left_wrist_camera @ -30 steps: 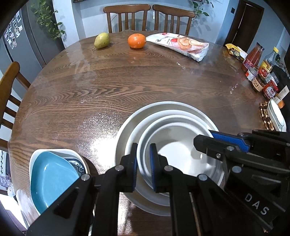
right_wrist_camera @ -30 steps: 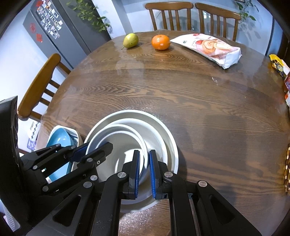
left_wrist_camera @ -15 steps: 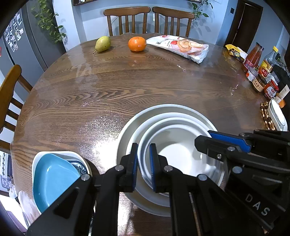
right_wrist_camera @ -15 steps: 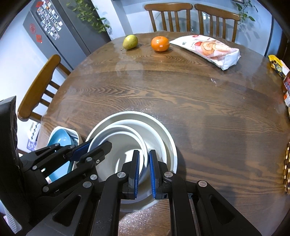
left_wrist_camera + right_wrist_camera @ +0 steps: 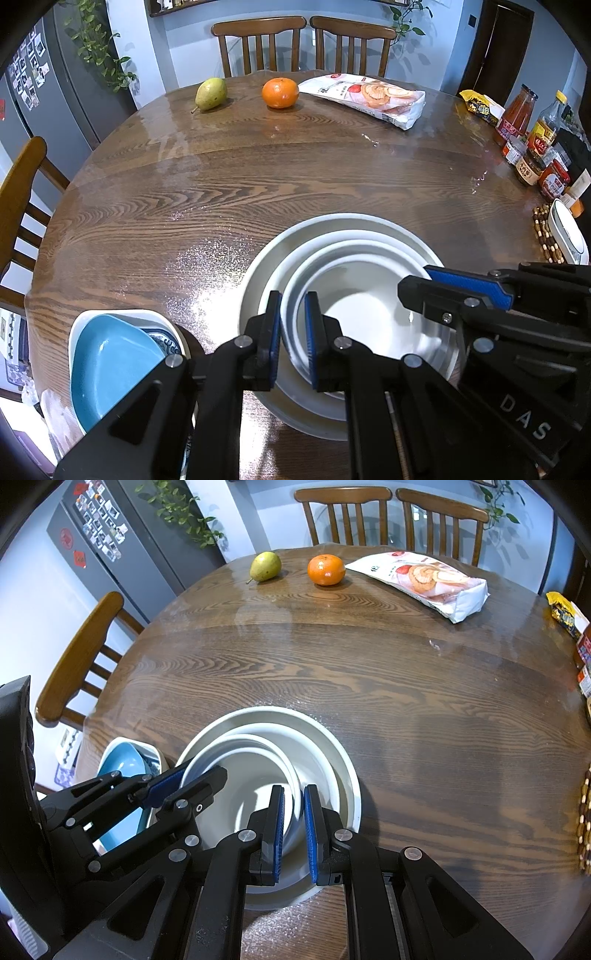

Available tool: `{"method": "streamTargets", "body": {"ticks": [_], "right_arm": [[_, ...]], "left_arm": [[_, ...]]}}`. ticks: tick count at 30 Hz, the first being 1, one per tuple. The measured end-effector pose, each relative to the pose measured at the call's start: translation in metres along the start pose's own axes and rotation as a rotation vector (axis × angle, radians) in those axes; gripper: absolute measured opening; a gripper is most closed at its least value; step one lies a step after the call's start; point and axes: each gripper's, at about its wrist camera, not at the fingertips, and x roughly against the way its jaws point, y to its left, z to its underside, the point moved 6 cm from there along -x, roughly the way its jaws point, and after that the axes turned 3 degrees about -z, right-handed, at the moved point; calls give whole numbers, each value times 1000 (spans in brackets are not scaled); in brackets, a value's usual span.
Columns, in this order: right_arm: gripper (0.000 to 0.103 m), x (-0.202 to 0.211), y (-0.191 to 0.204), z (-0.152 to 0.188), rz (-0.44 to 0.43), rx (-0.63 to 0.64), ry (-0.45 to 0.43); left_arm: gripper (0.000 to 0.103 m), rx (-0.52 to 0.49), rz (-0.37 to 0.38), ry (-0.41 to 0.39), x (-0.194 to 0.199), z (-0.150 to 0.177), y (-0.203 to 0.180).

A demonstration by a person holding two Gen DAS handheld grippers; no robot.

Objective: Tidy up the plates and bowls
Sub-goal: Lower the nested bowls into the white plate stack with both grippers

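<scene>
Sitting mouth-up and level: white bowl [image 5: 369, 314], nested inside a large white dish [image 5: 332, 225] on the round wooden table [image 5: 258, 184], at lower centre-right of the left wrist view and lower centre-left of the right wrist view. Being round, showing no long axis; opening facing straight up.

Comparing against the frames from a second ago: showing no real change. Bowl, dish and both grippers keeping the same arrangement; only a slight downward drift of the far table edge showing in the left wrist view.

Left gripper [image 5: 293, 339]: closing on the near-left rim of the white bowl, one blue pad lying outside the rim and the other inside, rim passing between them. Narrow gap only, filled by the rim.

Right gripper [image 5: 293, 827]: clamping the same bowl at its near-right rim, left pad reaching inside the bowl, right pad sitting in the gap between bowl and large white dish. Fingers nearly together, rim pinched between.

Both grippers angling downward toward the bowl from the bottom edge of their frames, each appearing at the side of the other's view.

Resting at lower left in the left wrist view: blue dish [image 5: 110, 362], lying in a white square dish [image 5: 122, 314], just beside the large white dish.

Lying well apart at the top of frame: pear [image 5: 210, 94], orange [image 5: 280, 92], snack bag [image 5: 365, 98].
</scene>
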Motion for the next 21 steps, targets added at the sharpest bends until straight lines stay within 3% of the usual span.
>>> {"method": "streamTargets", "body": {"ticks": [21], "right_arm": [[11, 1, -3, -1, 9, 2, 3]], "left_arm": [[10, -11, -17, -11, 0, 1, -2]]}}
